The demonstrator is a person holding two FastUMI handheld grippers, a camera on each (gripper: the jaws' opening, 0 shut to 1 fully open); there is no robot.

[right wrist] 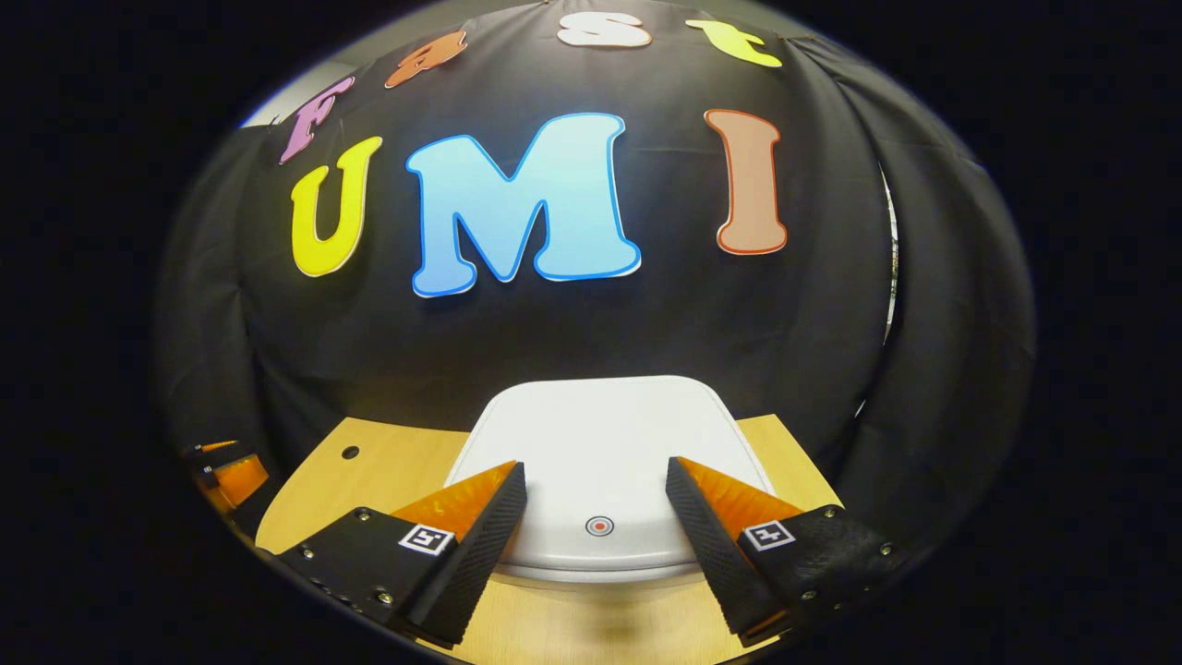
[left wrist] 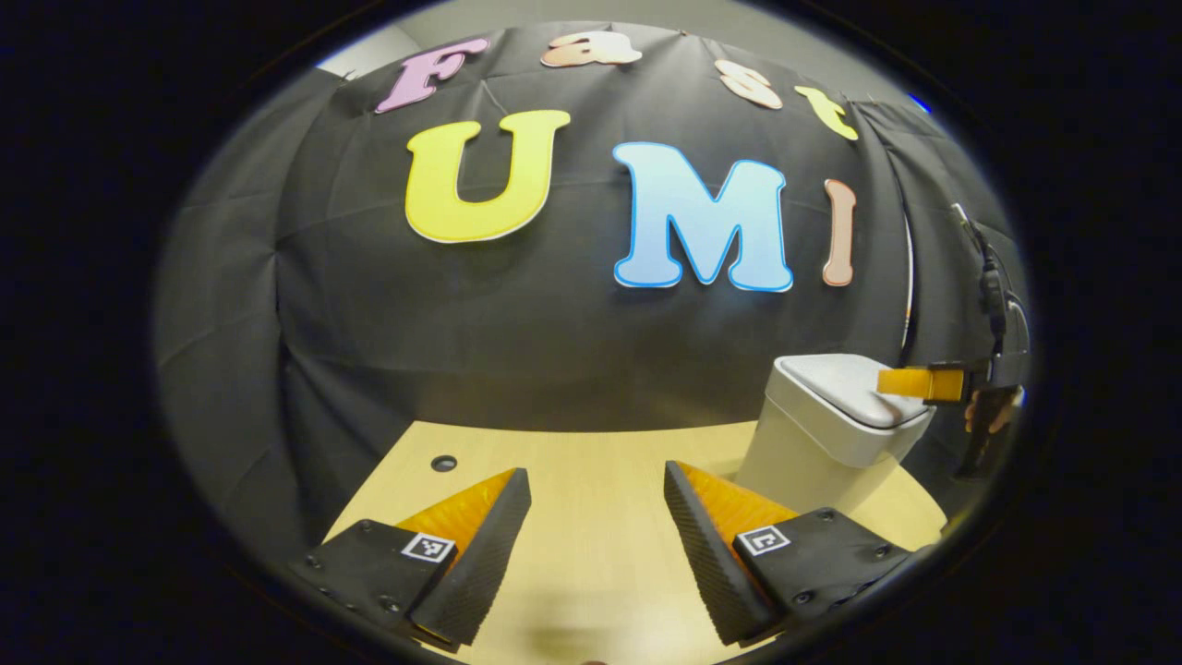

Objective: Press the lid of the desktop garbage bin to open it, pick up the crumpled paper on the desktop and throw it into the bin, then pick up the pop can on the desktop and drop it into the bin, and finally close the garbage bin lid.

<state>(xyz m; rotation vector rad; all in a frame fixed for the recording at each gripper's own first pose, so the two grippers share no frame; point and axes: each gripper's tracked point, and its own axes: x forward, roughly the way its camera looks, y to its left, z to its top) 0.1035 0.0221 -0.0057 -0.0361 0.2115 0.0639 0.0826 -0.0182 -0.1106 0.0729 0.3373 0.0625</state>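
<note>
Bin (right wrist: pixel 600 434) stands lid-down at the desk's (right wrist: pixel 388 462) far edge as I hold my right gripper (right wrist: pixel 596 494) spread wide above its lid; my left gripper (left wrist: pixel 597 494), fingers equally parted, hovers over bare desktop beside it.

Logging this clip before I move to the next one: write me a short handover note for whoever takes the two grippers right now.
Left gripper: open, holding nothing, over the bare wooden desktop, with the bin to its right.
Right gripper: open, holding nothing, poised over the front of the garbage bin lid, its fingers either side of the round press mark. Contact with the lid cannot be judged.
Desktop garbage bin: white, upright, lid closed.
Done: can't tell. No paper or can in sight, so this is either the start or just after closing.
Left: check the bin's contents; if empty, run all steps.
</note>
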